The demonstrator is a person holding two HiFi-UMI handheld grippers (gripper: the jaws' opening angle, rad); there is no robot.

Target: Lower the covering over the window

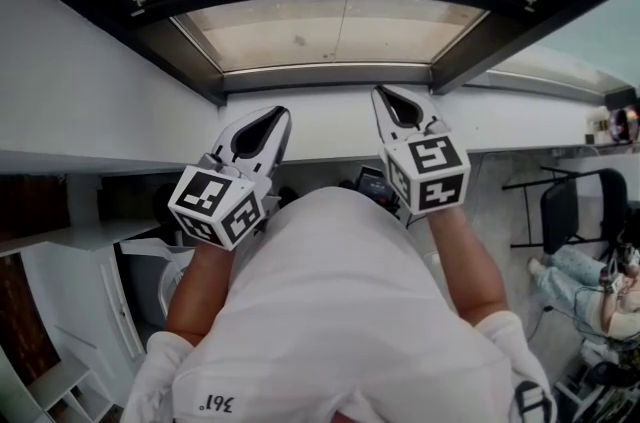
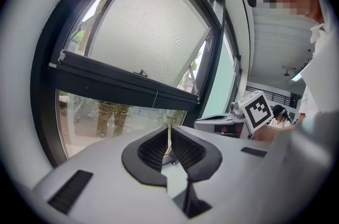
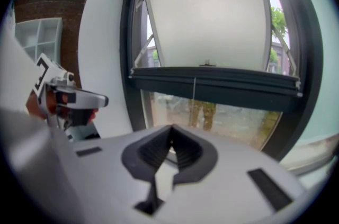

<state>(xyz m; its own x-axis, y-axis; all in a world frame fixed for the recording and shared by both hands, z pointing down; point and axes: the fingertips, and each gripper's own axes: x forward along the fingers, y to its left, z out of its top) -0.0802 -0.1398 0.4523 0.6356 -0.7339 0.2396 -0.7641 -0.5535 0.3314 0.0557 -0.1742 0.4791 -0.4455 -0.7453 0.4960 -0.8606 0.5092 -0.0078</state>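
Facing the window (image 3: pixel 131 37), I see its pale blind (image 3: pixel 212 16) drawn only partway, with bare glass below the dark bottom bar (image 3: pixel 212 85). A thin cord (image 3: pixel 194 91) hangs from the bar's middle, probably my pull. My left tongs (image 2: pixel 169 133) and right tongs (image 3: pixel 170 133) are raised beneath it, both pressed together, seemingly on nothing.

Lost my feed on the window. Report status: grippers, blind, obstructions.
Left gripper shut, right gripper shut, both empty, low at the sill. Blind down over upper half only; lower glass bare. Pull cord hangs free at centre. No obstruction seen.
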